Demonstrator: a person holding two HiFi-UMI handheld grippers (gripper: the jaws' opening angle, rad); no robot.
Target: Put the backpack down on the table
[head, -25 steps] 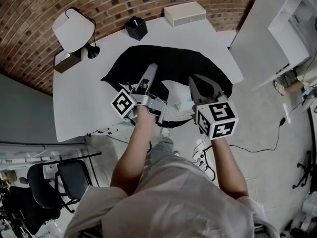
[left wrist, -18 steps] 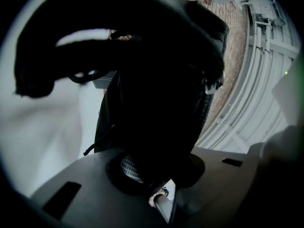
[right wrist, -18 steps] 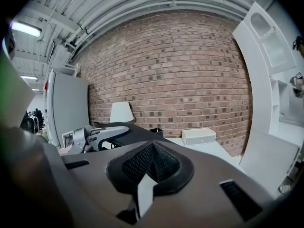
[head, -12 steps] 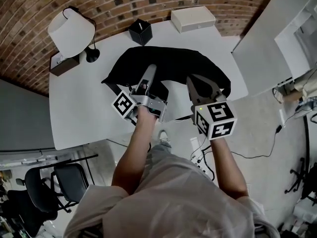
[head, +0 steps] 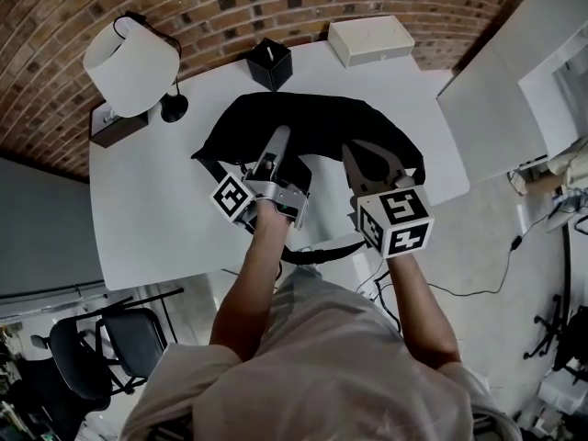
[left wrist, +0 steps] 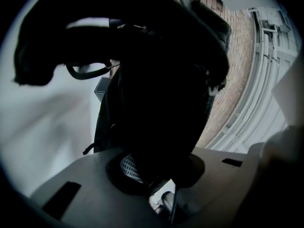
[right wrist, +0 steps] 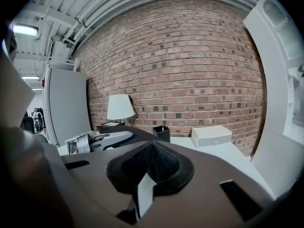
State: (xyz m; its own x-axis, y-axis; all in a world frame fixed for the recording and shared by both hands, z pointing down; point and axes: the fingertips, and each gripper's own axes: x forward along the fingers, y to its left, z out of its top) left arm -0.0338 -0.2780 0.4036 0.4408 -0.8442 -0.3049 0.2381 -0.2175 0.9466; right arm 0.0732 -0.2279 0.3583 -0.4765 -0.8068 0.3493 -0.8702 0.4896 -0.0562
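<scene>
Lamp (head: 131, 65), matte white shade, far left on smooth white counter (head: 156, 200); left tongs (head: 278, 138) clamped partway on a bunched fold of the black backpack (head: 322, 122), which slumps across the counter's middle, strap (head: 317, 255) dangling off the near edge. Soft, limp fabric, likely to sag and shift: take a seam or handle, not loose cloth. At the bag's right edge, right tongs (head: 356, 152) closed together, nothing between.

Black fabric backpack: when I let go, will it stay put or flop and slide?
Probably floppy: the black fabric backpack sags shapelessly on the white table and drapes around the left gripper shut on it. Its strap dangles past the near edge, so it may snag; likely too light to drag the bag off.
</scene>
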